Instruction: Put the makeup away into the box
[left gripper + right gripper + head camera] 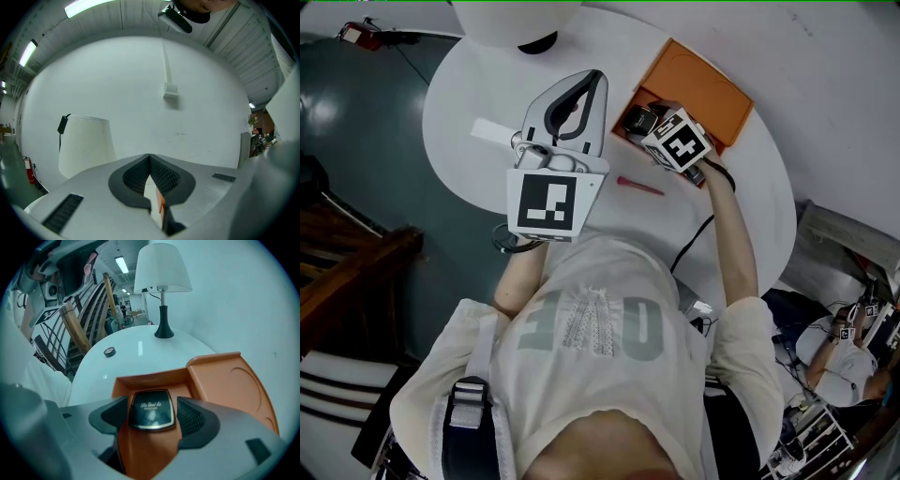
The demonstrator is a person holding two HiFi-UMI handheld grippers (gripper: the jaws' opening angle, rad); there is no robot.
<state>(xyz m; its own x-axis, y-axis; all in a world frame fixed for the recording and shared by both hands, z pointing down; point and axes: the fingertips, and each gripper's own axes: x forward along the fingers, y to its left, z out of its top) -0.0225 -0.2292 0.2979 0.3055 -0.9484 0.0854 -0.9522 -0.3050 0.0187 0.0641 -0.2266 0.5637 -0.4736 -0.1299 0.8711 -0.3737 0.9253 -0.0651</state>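
The orange box [698, 89] stands open on the round white table [469, 84], its lid folded back toward the wall. My right gripper [645, 122] reaches into it, shut on a black compact [151, 408] with its pads against the compact's sides; the compact hangs just over the box floor [154, 380]. A slim pink makeup pencil [639, 186] lies on the table in front of the box. My left gripper [593, 80] is raised above the table with its tips together and nothing between them; in its own view the left gripper [149, 159] points at the wall.
A white lamp [162, 268] with a black base stands at the table's far edge. A small round thing [109, 351] and a flat white strip [492, 131] lie on the table left of the box. A black cable [689, 244] trails off the near edge.
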